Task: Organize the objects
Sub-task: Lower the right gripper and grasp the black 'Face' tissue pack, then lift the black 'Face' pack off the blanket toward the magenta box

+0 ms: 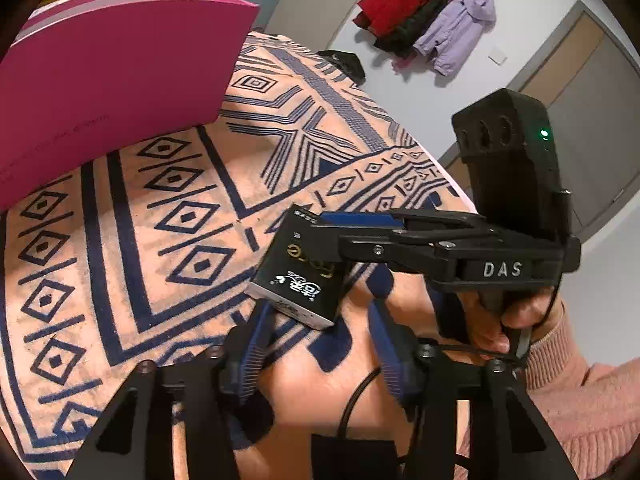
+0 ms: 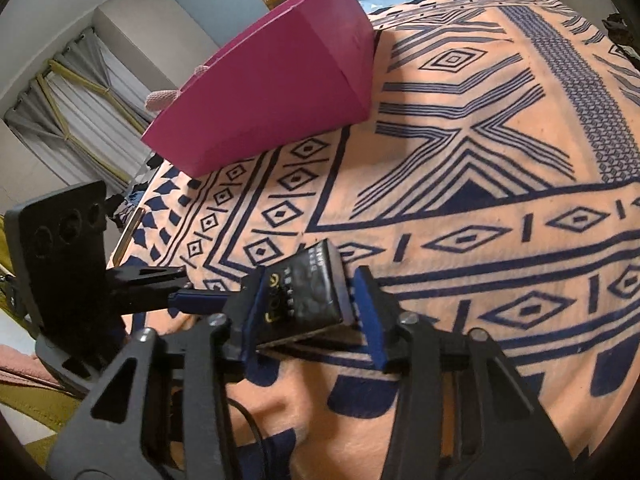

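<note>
L gripper (image 1: 320,314): fingers spread, nothing between the pads. The near corner of the small black box (image 1: 296,276) sits just past the tips. Seen from the R wrist cam, this gripper reaches in from the left, its blue tip just beside the box.

R gripper (image 2: 311,276): fingers straddle the box w/ a narrow opening. The left-hand pad lies against the box side. At the other pad there's a thin dark line, so can't tell if it's really pinching. A hand (image 1: 492,320) in a pink knit sleeve (image 1: 580,392) holds this gripper's handle.

The box is near the front edge of the bed, tilted, gold print on top.

Surface: the bed is covered by an orange blanket (image 1: 132,240) w/ a navy diamond and line pattern. A pink paper bag (image 1: 112,92) stands on it at the far left, well apart from the box.

Room, L to R: grey curtains (image 2: 80,120), pale walls, coats (image 1: 432,20) (red, black, lilac) on a wall rack, grey door (image 1: 592,120).
</note>
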{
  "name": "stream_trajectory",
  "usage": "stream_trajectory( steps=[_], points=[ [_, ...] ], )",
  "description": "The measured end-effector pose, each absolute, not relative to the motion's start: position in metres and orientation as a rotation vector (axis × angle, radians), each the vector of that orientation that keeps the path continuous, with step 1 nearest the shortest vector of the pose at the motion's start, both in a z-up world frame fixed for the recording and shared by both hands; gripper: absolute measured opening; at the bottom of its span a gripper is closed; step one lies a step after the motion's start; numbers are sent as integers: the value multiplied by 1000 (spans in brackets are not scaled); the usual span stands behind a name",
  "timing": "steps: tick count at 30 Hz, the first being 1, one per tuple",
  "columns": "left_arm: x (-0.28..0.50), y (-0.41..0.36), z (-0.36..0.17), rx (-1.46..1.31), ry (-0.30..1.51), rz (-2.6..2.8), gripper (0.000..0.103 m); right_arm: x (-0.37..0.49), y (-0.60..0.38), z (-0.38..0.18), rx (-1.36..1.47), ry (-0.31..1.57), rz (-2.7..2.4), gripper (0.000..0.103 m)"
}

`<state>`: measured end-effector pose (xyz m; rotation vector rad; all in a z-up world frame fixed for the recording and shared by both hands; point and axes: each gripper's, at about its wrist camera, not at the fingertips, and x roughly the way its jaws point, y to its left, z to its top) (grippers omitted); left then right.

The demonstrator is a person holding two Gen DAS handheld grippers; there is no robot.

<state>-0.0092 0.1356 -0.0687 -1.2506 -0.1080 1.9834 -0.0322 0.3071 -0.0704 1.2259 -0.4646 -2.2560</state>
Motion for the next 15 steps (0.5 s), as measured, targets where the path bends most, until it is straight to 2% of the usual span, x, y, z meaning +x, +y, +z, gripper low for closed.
stream_trajectory(
  steps=[2,3,15],
  points=[
    [-12,133,-69,-1261,-109,2007,35,-33,306,-70,1232,-469,-2262,42],
    [-14,130,-69,-1265,-119,2014,35,-33,305,-70,1234,-475,-2262,41],
    [-43,93,-67,-1288,-193,2153,34,-51,277,-76,1211,-569,-2183,38]
  ],
)
